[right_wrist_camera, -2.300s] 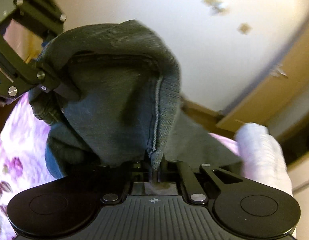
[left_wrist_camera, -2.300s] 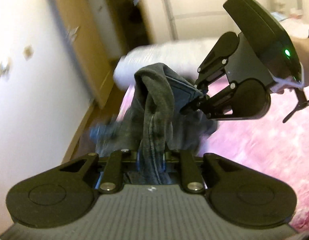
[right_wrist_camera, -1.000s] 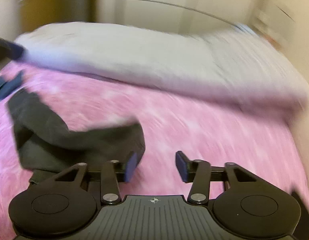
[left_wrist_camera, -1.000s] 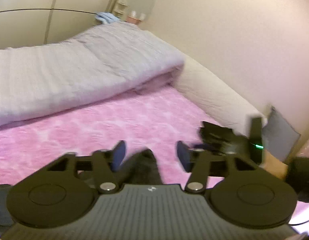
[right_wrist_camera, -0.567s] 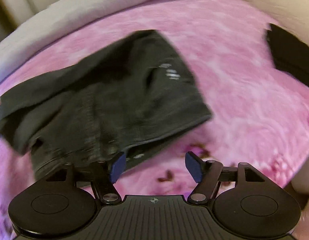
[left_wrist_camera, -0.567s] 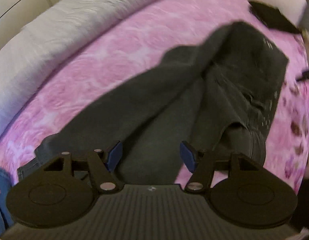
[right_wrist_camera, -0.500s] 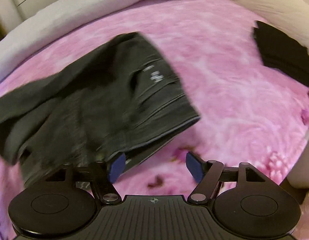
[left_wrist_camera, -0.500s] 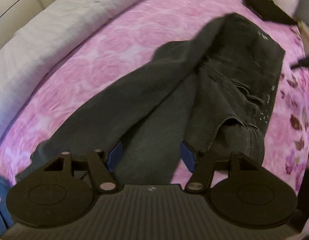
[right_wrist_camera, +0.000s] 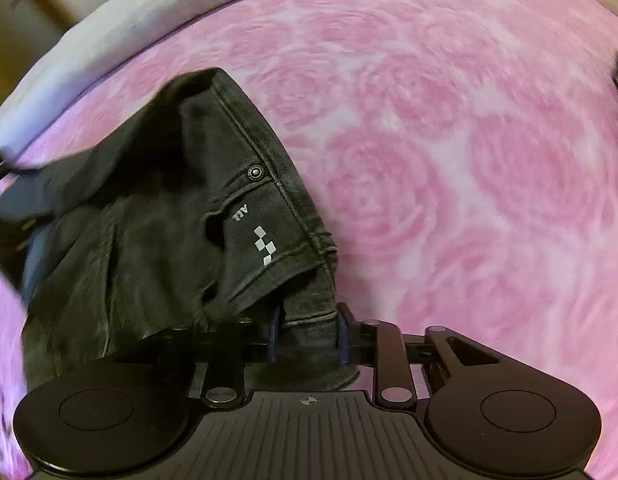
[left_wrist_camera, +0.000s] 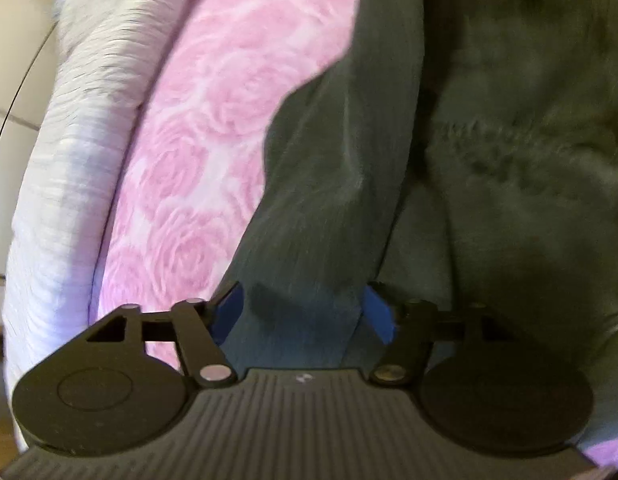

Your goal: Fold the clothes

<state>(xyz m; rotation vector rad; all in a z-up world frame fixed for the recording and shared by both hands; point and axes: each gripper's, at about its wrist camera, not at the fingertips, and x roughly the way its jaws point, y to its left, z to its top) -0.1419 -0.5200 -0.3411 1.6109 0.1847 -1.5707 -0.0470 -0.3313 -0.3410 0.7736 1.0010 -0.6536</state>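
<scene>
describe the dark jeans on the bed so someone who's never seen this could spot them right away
Start at the bed's pink rose-patterned cover, edged by a pale rolled quilt. On it lie the dark grey jeans, waistband corner between the right claw pads. A metal rivet and a small white checkered print by the pocket set them apart.

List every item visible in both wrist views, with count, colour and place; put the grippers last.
dark grey denim jeans: one, charcoal with a small white checker print and a metal rivet, spread on the bed, crumpled at the waistband end.
pink rose-patterned bed cover: one, pink, under the jeans, filling most of both views.
white ribbed quilt: one, white, rolled along the far edge of the bed cover.
left gripper: one, black with blue pads, over a jeans leg; jaws apart and have just been closing, fabric between them, not pinched.
right gripper: one, black with blue pads; jaws have just been closing, pads pressing a fold of jeans hem.
</scene>
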